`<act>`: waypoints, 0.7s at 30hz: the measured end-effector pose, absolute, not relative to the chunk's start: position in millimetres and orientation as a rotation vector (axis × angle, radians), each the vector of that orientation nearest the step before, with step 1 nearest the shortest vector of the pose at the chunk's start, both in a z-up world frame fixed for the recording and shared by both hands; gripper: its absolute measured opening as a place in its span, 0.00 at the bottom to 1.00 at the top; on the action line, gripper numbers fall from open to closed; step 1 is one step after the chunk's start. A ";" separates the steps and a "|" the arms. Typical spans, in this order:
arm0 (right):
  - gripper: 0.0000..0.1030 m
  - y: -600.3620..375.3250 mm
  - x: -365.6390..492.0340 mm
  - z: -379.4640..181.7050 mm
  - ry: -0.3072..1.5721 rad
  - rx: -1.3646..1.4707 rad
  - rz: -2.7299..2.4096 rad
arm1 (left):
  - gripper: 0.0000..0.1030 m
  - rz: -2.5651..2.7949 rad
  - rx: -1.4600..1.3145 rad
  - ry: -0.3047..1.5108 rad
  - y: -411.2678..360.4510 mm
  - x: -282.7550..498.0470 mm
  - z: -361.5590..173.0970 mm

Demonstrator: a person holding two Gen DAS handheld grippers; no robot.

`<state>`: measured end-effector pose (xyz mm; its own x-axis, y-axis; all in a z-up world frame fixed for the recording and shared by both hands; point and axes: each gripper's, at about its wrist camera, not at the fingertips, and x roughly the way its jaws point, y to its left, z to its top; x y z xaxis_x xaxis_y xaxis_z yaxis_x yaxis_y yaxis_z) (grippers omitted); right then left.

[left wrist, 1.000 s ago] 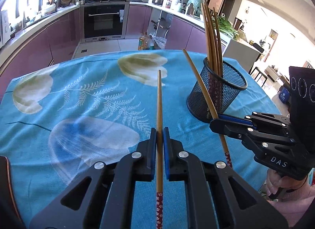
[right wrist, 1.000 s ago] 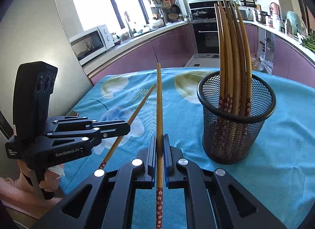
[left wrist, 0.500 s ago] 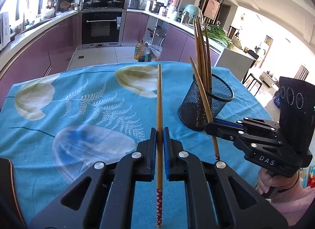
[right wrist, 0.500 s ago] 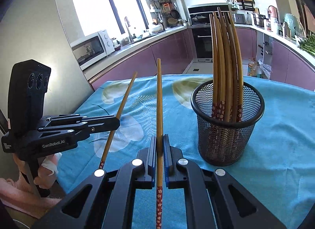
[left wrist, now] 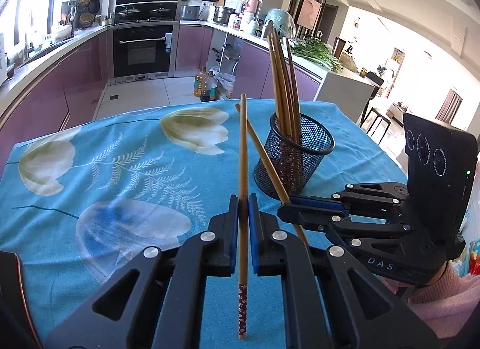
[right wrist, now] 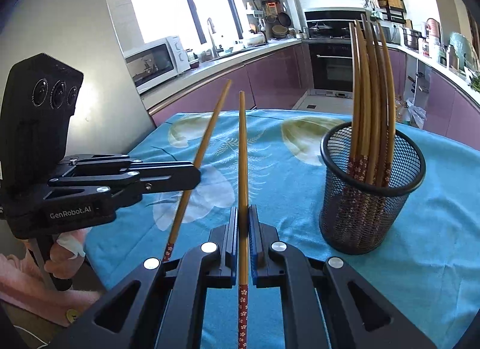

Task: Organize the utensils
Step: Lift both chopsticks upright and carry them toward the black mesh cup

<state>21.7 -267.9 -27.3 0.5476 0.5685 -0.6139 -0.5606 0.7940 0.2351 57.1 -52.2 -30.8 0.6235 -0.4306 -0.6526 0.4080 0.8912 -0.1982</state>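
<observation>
My left gripper (left wrist: 243, 202) is shut on a wooden chopstick (left wrist: 243, 145) with a red flowered end, held above the blue tablecloth. My right gripper (right wrist: 243, 214) is shut on a matching chopstick (right wrist: 243, 154). A black mesh cup (left wrist: 303, 163) stands to the front right and holds several upright chopsticks (left wrist: 283, 85). In the left wrist view the right gripper (left wrist: 282, 214) sits just right of mine, and its chopstick (left wrist: 264, 157) crosses behind mine. In the right wrist view the left gripper (right wrist: 195, 175) is at the left with its chopstick (right wrist: 207, 139), and the cup (right wrist: 369, 208) stands to the right.
The table carries a blue flowered cloth (left wrist: 120, 169); its far edge drops to the kitchen floor, where oil bottles (left wrist: 205, 85) stand. Purple cabinets and an oven (left wrist: 142, 49) lie beyond. A hand in a pink sleeve (right wrist: 64, 254) holds the left gripper's handle.
The left gripper has risen and drawn back, so the cup looks smaller and farther. The right gripper's chopstick now crosses behind the left one. Both grips are unchanged.
</observation>
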 end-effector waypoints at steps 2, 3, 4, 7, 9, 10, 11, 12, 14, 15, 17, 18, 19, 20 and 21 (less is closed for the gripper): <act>0.06 -266.7 19.1 -25.5 0.720 0.009 0.676 | 0.07 -0.489 -0.024 0.762 -54.7 56.6 -31.9; 0.06 -266.8 18.2 -24.7 0.716 0.008 0.680 | 0.07 -0.492 -0.022 0.764 -55.6 56.8 -32.6; 0.06 -268.0 17.1 -24.3 0.712 0.007 0.682 | 0.07 -0.499 -0.018 0.768 -57.0 56.4 -33.4; 0.06 -267.9 15.3 -23.0 0.701 0.006 0.684 | 0.07 -0.507 -0.010 0.773 -60.0 56.1 -34.6; 0.06 -268.4 14.7 -22.7 0.695 0.010 0.687 | 0.07 -0.510 -0.007 0.776 -61.3 56.5 -35.3; 0.06 -268.8 13.7 -22.0 0.688 0.010 0.687 | 0.07 -0.512 -0.004 0.778 -62.1 56.6 -36.2; 0.06 -269.6 13.3 -21.7 0.684 0.011 0.689 | 0.07 -0.514 -0.003 0.782 -62.5 57.0 -36.8; 0.06 -272.4 12.1 -22.2 0.682 0.013 0.692 | 0.07 -0.519 -0.002 0.787 -63.2 57.6 -38.1; 0.05 -272.6 11.9 -21.5 0.676 0.010 0.691 | 0.07 -0.521 -0.003 0.796 -63.9 59.8 -39.9; 0.05 -273.1 12.3 -21.6 0.677 0.010 0.690 | 0.07 -0.519 -0.002 0.798 -64.2 60.2 -40.6; 0.06 -273.9 13.2 -22.2 0.678 0.015 0.687 | 0.08 -0.521 0.000 0.798 -65.2 60.7 -40.4; 0.06 -275.0 13.4 -22.3 0.678 0.015 0.685 | 0.07 -0.522 0.003 0.796 -65.8 60.2 -40.1; 0.06 -275.9 14.0 -22.6 0.680 0.016 0.682 | 0.07 -0.523 0.005 0.795 -66.7 60.1 -40.0; 0.06 -276.6 14.5 -22.8 0.682 0.018 0.678 | 0.07 -0.524 0.006 0.795 -67.2 60.1 -39.7; 0.06 -277.0 15.0 -22.9 0.683 0.020 0.675 | 0.07 -0.524 0.006 0.794 -67.5 60.1 -39.2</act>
<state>15.0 -277.0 -22.9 0.5734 0.5819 -0.5768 -0.5695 0.7892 0.2300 60.1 -67.5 -39.2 0.5808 -0.4465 -0.6807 0.4511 0.8726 -0.1875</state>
